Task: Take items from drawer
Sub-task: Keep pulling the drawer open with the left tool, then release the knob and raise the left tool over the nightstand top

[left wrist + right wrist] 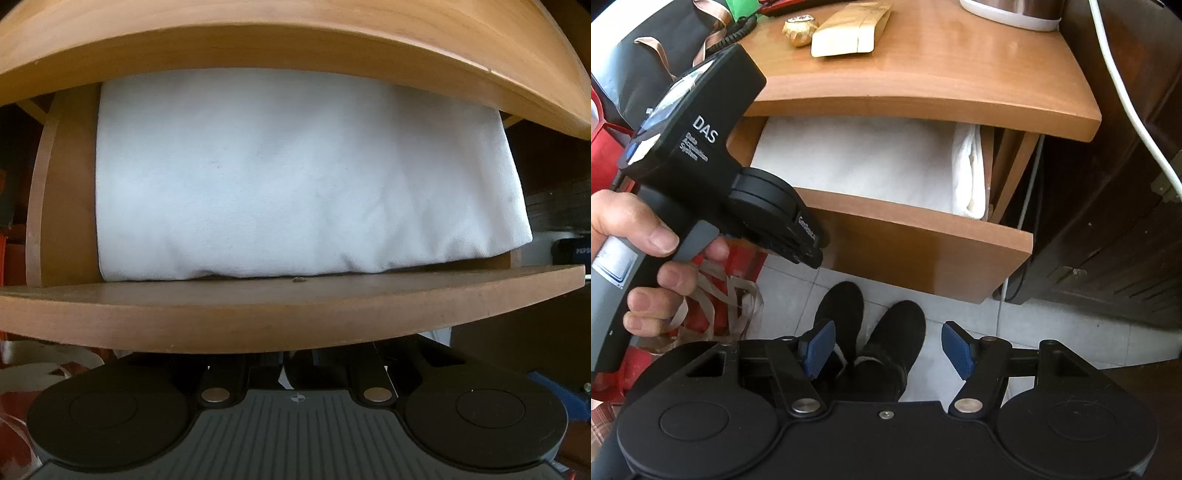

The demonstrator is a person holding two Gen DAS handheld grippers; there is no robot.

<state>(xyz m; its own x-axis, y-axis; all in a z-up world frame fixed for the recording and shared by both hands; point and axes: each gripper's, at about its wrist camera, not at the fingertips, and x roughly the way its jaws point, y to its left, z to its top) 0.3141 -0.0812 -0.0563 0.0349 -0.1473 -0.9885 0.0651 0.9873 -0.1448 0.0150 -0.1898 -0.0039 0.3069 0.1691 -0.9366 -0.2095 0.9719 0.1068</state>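
One folded white cloth (857, 162) fills the pulled-out wooden drawer (923, 243) of the bedside cabinet, and your left gripper (809, 251) sits at the drawer's front panel, seemingly to grip that panel and hold the drawer out; its fingers look drawn close together, though you cannot tell for certain. Your right gripper (888, 349) waits with blue pads (820, 347) spread wide, holding nothing, the cloth well ahead of and above its jaws.
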